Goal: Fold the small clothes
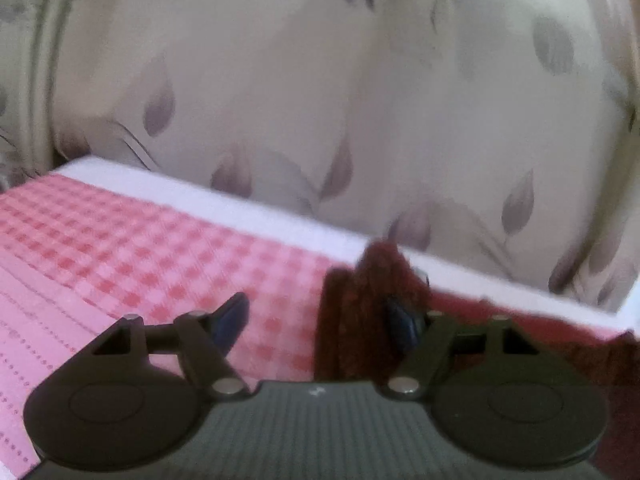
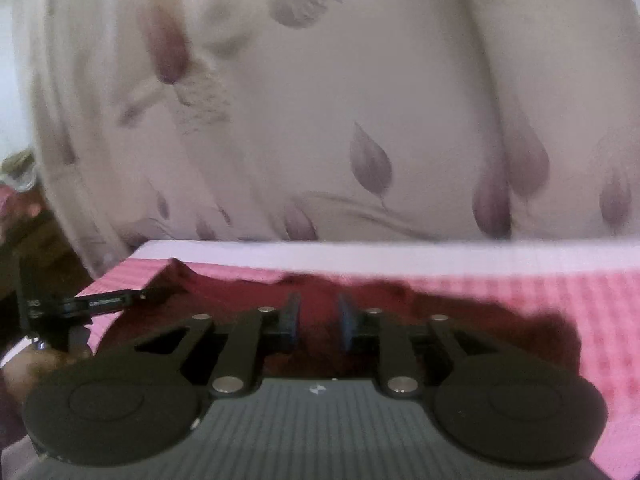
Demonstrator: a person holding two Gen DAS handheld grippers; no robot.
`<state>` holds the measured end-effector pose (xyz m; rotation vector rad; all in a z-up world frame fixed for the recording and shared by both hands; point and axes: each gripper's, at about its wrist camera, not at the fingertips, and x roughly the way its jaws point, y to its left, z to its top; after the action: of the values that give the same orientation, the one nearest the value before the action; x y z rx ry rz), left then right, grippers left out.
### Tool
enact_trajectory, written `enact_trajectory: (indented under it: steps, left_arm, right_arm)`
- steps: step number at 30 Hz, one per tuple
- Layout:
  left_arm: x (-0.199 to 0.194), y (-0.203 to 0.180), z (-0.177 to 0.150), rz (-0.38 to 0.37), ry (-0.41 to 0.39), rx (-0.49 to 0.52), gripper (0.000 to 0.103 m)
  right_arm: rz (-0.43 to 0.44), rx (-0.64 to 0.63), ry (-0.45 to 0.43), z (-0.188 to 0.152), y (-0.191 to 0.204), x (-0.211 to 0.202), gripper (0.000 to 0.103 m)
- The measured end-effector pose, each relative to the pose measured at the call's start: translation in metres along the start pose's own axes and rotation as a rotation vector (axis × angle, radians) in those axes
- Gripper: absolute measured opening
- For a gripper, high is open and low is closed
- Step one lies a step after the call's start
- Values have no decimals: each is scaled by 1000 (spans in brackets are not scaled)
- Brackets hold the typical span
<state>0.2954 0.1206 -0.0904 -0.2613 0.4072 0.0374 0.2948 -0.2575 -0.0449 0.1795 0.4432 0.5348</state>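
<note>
A dark red garment (image 1: 352, 312) lies on a pink checked cloth (image 1: 140, 248), bunched up into a ridge in the left wrist view. My left gripper (image 1: 316, 320) stands wide open around that ridge. Its right finger (image 1: 400, 324) is against the cloth, while bare pink checks show beside its left finger (image 1: 234, 318). In the right wrist view the garment (image 2: 440, 312) spreads flat across the pink cloth (image 2: 580, 292). My right gripper (image 2: 320, 320) hovers over it, its jaws a narrow gap apart with nothing pinched between them.
The white table edge (image 1: 240, 216) (image 2: 360, 254) runs close behind the garment. A cream curtain with purple leaves (image 1: 320, 80) (image 2: 360, 80) hangs right behind it. The left gripper's black body (image 2: 100, 304) and a hand (image 2: 24, 364) show at the left of the right wrist view.
</note>
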Motion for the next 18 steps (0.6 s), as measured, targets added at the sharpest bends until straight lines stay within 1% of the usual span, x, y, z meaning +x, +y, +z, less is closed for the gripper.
enact_trajectory:
  steps: [2,3,4,5,6,7,8,9,11,12,13,14,15,18]
  left_arm:
    - [-14,7,-1,-11,-79,-54,74]
    - [-23,12,-3,-22,-116,-91,74]
    - [-29,16,-4,-32,-142,-123,74]
    - [-37,21,-6,-35,-167,-155,75]
    - [-42,25,-6,-28,-176,-175,75]
    - [-48,28,-7,-25,-181,-193,76]
    - [-52,33,-12,-42,-188,-205,77]
    - [-55,36,-16,-63,-190,-203,77]
    - [-56,38,-27,-79,-181,-171,77]
    - [-56,42,-26,-106,-157,-196,77]
    - [-56,45,-28,-127,-162,-213,77]
    - [-56,47,-27,-118,-167,-227,78]
    - [-55,48,-27,-112,-167,-237,78]
    - [-53,52,-28,-130,-160,-261,78]
  right_arm:
    - [84,-93,43,14,16,6,30]
    - [102,-133,68,18,24,10,35]
    - [127,-191,105,23,35,19,38]
    - [148,-241,137,27,45,27,38]
    - [159,-286,161,29,56,34,38]
    - [168,-337,186,31,67,45,38]
    - [178,-372,205,32,77,54,38]
    - [193,-398,226,34,86,65,38]
    - [221,-459,262,36,105,87,38]
    - [217,-497,276,36,115,98,38]
    - [212,-527,291,36,121,109,38]
    - [213,-552,303,36,128,120,38]
    - [211,-562,307,37,133,126,38]
    - [203,-576,326,41,143,152,37]
